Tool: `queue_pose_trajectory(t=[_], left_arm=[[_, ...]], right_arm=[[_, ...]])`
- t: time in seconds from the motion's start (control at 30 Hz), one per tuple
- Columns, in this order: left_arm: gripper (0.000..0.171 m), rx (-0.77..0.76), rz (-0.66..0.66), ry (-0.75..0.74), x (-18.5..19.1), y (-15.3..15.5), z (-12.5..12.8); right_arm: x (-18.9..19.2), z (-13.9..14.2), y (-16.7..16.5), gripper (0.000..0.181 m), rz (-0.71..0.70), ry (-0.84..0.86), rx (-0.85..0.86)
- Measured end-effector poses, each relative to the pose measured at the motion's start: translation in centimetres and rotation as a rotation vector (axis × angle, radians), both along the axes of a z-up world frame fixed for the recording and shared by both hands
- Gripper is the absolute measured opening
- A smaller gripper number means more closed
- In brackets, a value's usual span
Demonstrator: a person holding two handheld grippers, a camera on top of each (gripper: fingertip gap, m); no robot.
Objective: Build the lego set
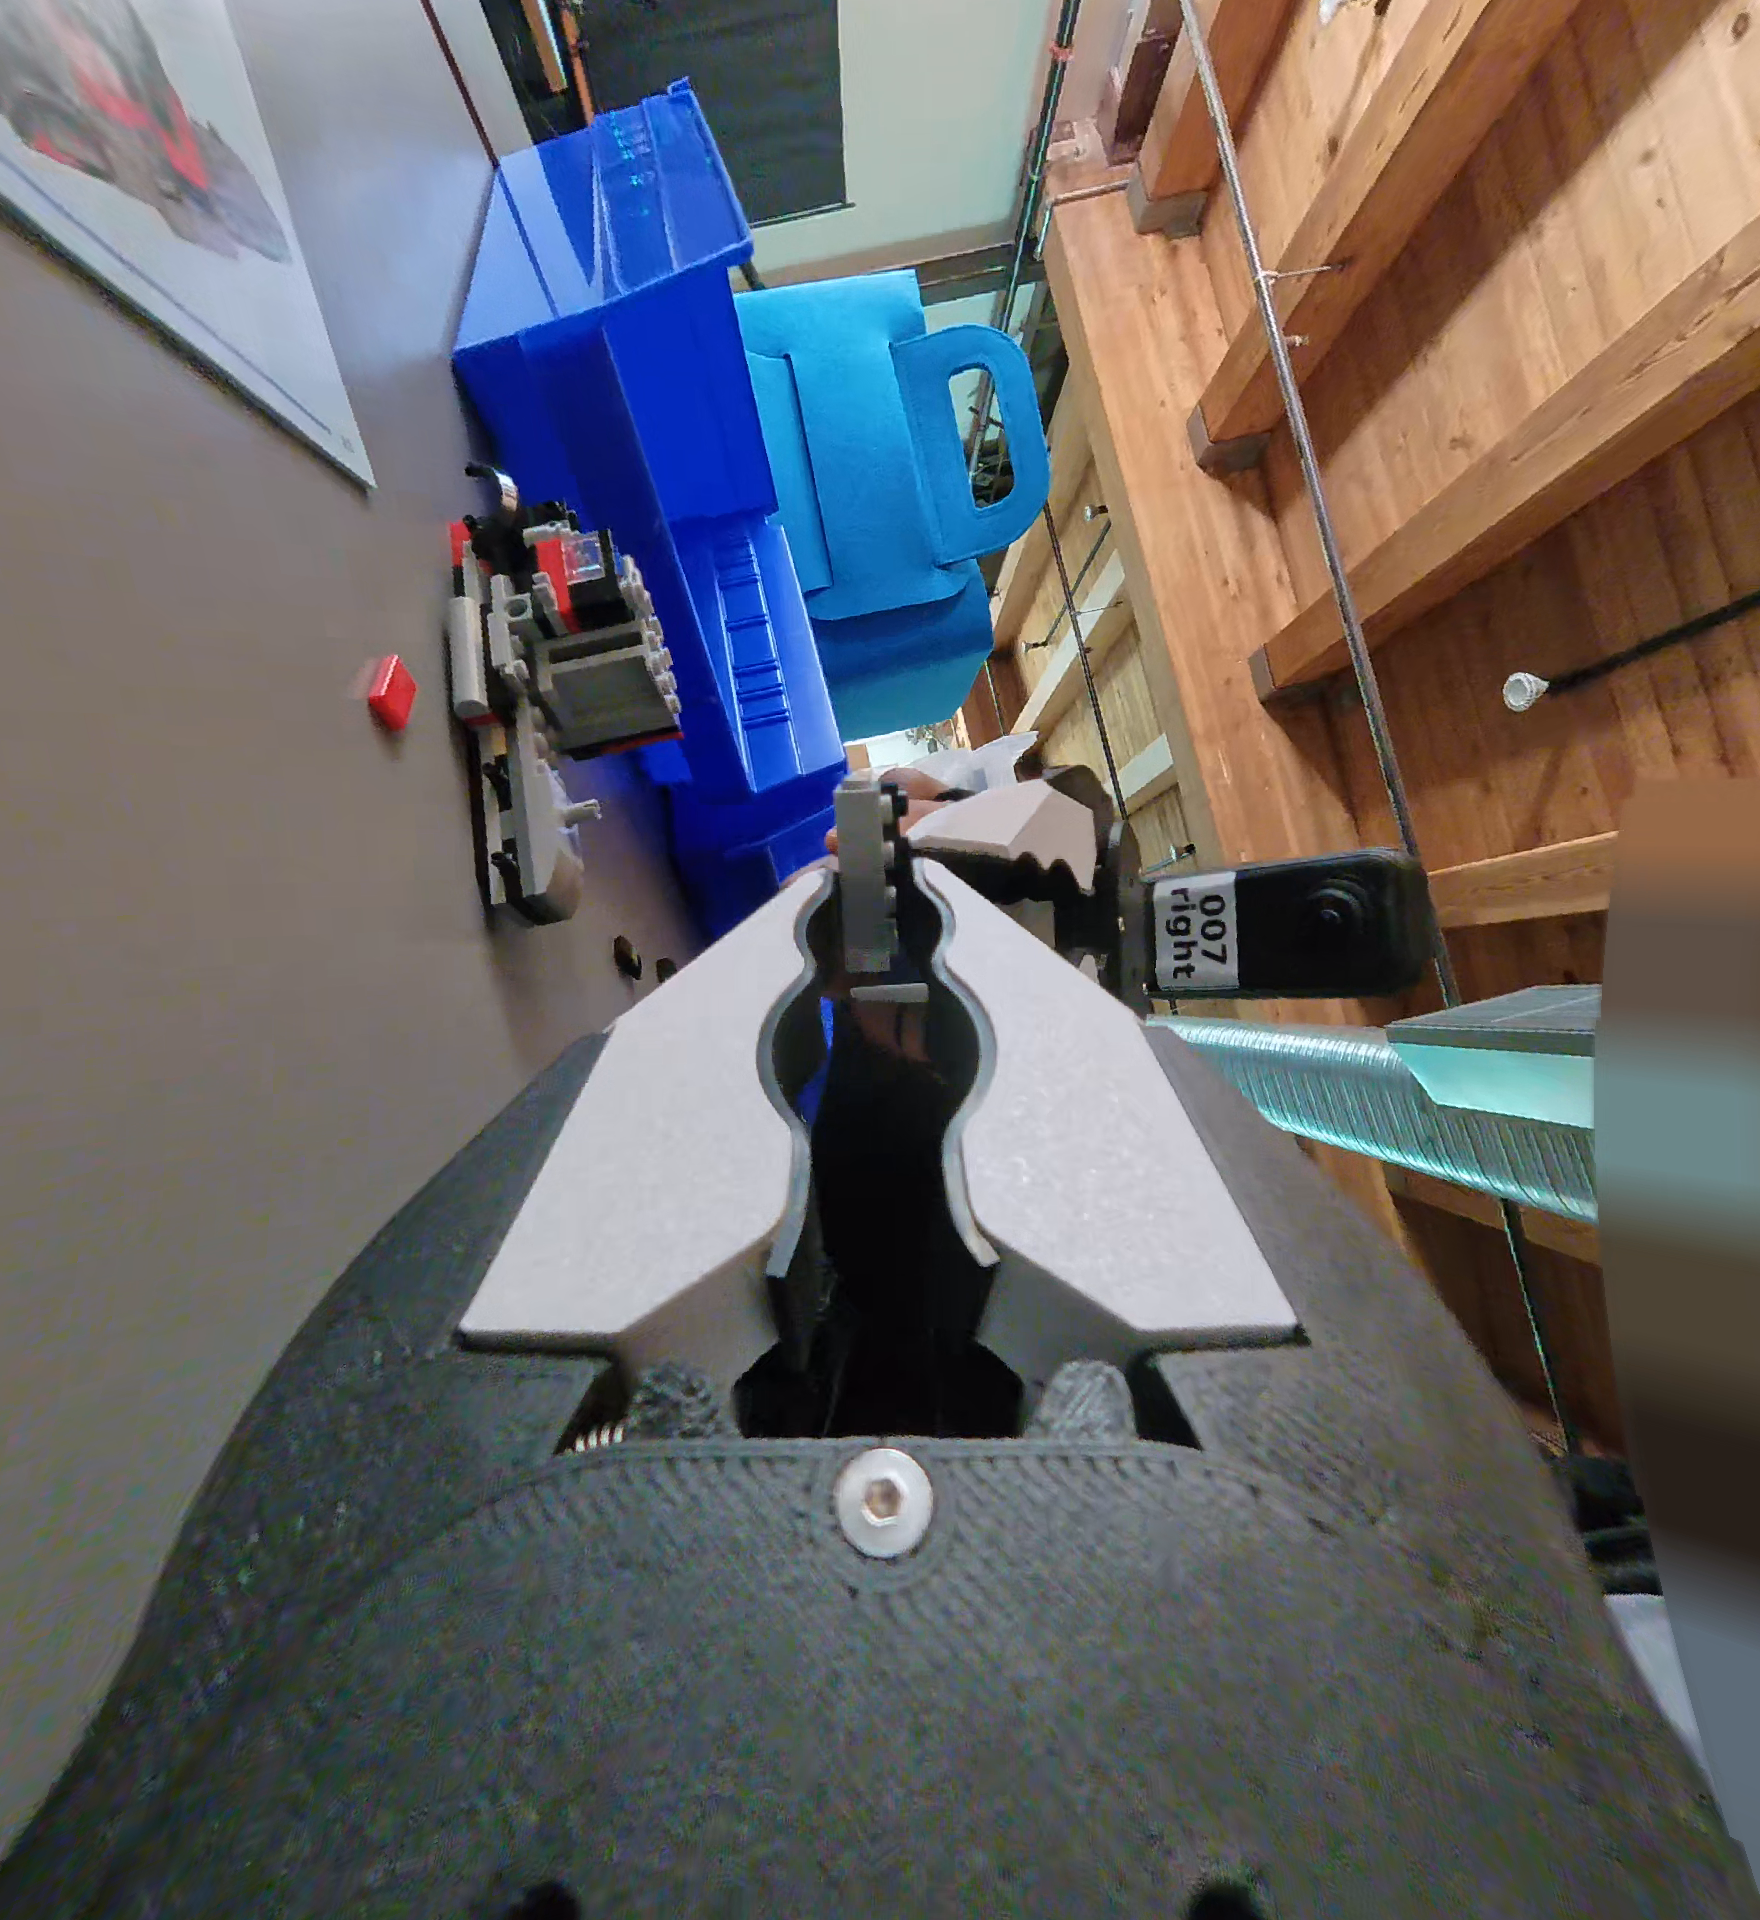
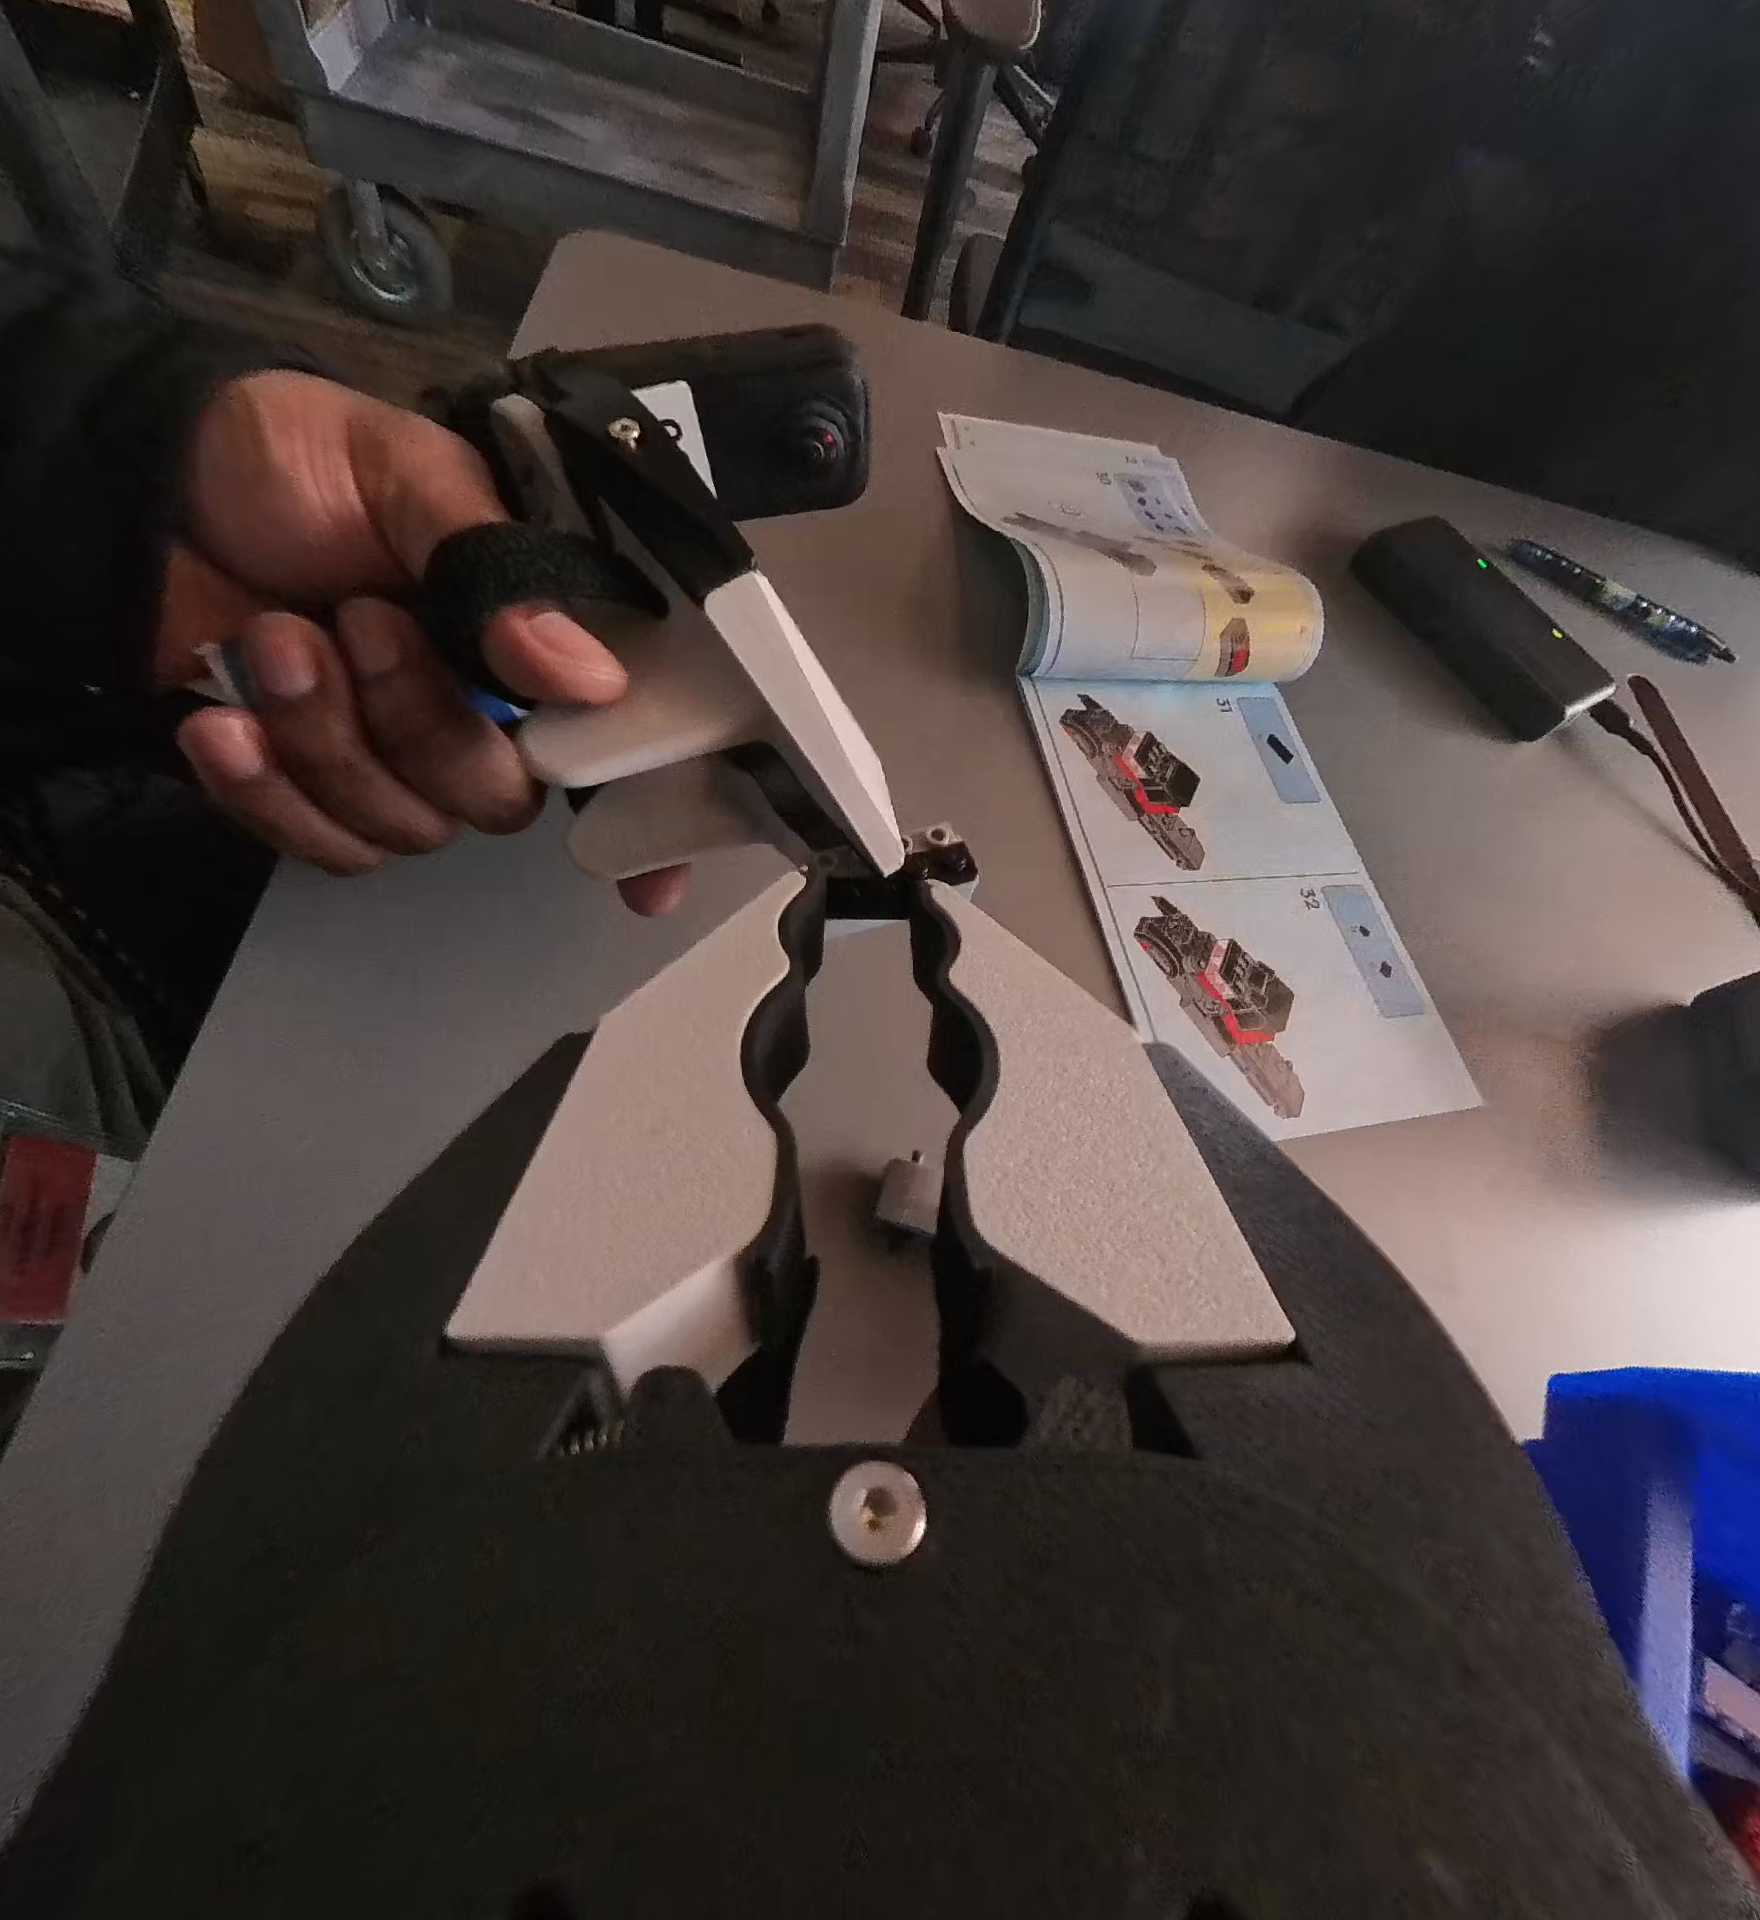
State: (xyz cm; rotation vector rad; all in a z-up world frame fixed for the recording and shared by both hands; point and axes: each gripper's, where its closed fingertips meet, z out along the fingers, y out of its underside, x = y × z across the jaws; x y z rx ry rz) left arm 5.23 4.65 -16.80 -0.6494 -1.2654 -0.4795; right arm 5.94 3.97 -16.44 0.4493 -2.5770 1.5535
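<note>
Held above the grey table (image 2: 356,1039), the left gripper (image 1: 868,894) is clenched on a small grey lego piece (image 1: 863,883), its long axis running out along the fingers; its lower end is hidden. The right gripper (image 2: 871,883) pinches the same piece's black end (image 2: 943,862). The part-built model (image 1: 554,675) stands near the blue bins (image 1: 627,436).

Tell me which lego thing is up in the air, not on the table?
The small grey-and-black lego piece, pinched between both hand-held grippers. The half-built lego vehicle and the loose red brick rest on the table.
</note>
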Motion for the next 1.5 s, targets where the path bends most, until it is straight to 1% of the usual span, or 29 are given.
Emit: queue_pose_trajectory(t=[0.2, 0.4, 0.83, 1.1, 1.23, 1.5], left_arm=[[0.012, 0.034, 0.007, 0.006, -0.1, -0.2, 0.4], [0.012, 0.02, 0.024, -0.008, -0.2, -0.4, 0.6], [0.013, 0.014, 0.015, 0.011, -0.3, -0.5, 1.3], [0.013, 0.057, 0.007, 0.039, -0.4, -0.4, 2.0], [0.013, 0.099, -0.01, 0.04, -0.5, -0.3, 2.3], [0.014, 0.136, -0.052, 0.061, -0.8, 0.2, 3.2]], right_arm=[[-0.1, 0.4, -0.2, 0.016, 0.005, 0.038, -0.01], [0.2, 0.5, -0.3, 0.016, 0.03, 0.112, -0.017], [0.0, 1.1, -0.4, 0.016, 0.048, 0.14, -0.008], [0.0, 1.8, -0.4, 0.016, 0.048, 0.126, -0.049], [-0.2, 2.1, -0.3, 0.016, 0.052, 0.095, -0.075], [-0.5, 3.1, 0.3, 0.016, 0.062, 0.033, -0.134]])
